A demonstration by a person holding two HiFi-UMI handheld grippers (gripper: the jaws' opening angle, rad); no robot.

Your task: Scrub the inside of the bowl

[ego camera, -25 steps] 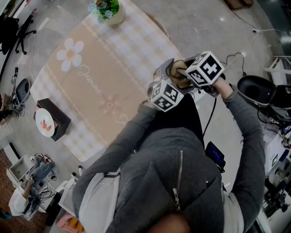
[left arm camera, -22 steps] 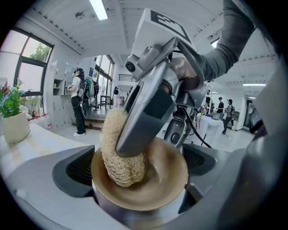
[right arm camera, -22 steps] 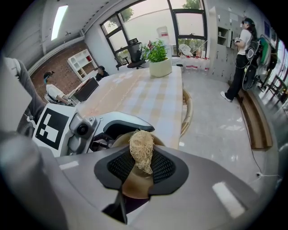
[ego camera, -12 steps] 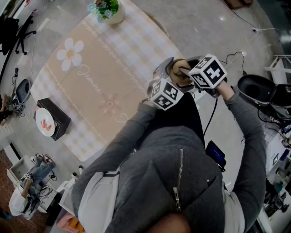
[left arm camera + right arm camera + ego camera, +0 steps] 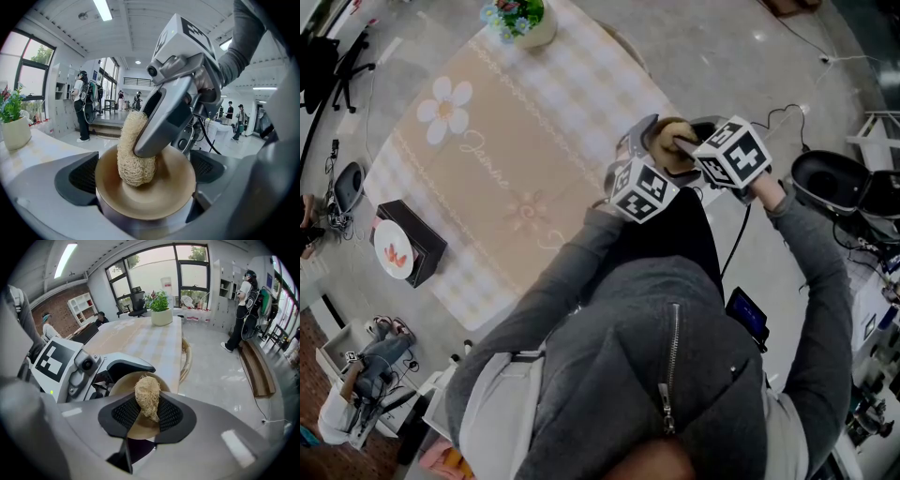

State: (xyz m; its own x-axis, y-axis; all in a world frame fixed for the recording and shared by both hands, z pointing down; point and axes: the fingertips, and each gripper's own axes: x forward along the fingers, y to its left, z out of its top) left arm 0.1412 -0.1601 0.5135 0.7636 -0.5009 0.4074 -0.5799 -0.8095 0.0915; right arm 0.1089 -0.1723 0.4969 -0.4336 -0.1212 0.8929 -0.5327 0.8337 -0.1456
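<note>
Two grippers are held up close together in front of the person's chest, just off the edge of the table [image 5: 516, 159], which carries a checked cloth with a flower print.

Left gripper [image 5: 145, 187]: jaws are set apart at the width of the bowl [image 5: 159, 197] and closed against its outer wall, one dark pad on either side. The bowl is tan and shallow, clear of the table, with its opening turned toward this gripper's camera.

Right gripper [image 5: 147, 413]: jaws are nearly together and pinch a fibrous loofah scrubber [image 5: 147, 397] between the ribbed pads. The scrubber stands out beyond the jaw tips.

Contact: in the left gripper view the scrubber reaches down into the bowl, its lower end pressed on the inner surface left of centre. One jaw of the right gripper lies along the scrubber's right side, above the bowl's rim.

Surroundings: a potted plant [image 5: 525, 23] stands at the far end of the table. A black box [image 5: 422, 248] sits near the table's left edge with a white plate [image 5: 391, 251] on it. Several people stand in the hall behind, well apart from the work.
</note>
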